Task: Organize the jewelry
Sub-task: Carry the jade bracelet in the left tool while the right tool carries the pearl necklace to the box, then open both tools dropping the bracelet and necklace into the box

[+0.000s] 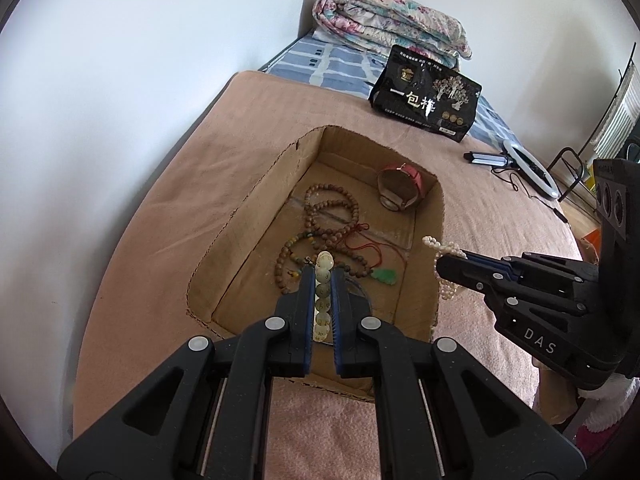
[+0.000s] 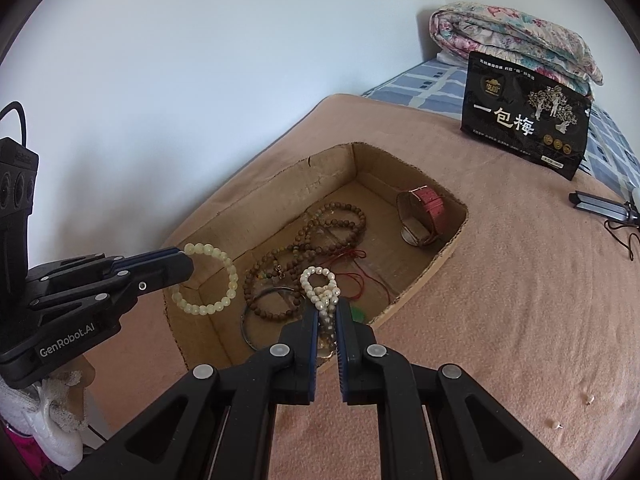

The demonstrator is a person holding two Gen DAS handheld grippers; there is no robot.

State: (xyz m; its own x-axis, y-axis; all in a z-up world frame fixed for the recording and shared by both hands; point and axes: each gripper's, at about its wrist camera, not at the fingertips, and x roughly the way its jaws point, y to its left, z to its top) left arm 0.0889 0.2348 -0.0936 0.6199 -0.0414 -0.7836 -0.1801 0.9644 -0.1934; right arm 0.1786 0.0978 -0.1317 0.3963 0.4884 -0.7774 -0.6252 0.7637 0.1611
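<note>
An open cardboard box (image 1: 256, 204) (image 2: 452, 240) lies on a pink blanket. Inside it are brown bead strands (image 1: 332, 216) (image 2: 336, 224), a green pendant on a red cord (image 1: 385, 276), a dark bangle (image 2: 256, 320) and a pink-strapped watch (image 1: 402, 188) (image 2: 426, 210). My left gripper (image 1: 323, 276) (image 2: 188, 264) is shut on a pale green bead bracelet (image 1: 322, 296) (image 2: 208, 278), held over the box's near left corner. Over the near right edge, my right gripper (image 2: 328, 310) (image 1: 444, 262) is shut on a white pearl bracelet (image 2: 320, 284) (image 1: 442, 250).
A black snack bag (image 1: 426, 94) (image 2: 524, 132) stands behind the box. A folded floral quilt (image 1: 388, 20) (image 2: 516, 36) lies at the bed's far end. A ring light (image 1: 532, 168) and its black handle (image 2: 600, 204) lie to the right. A white wall runs along the left.
</note>
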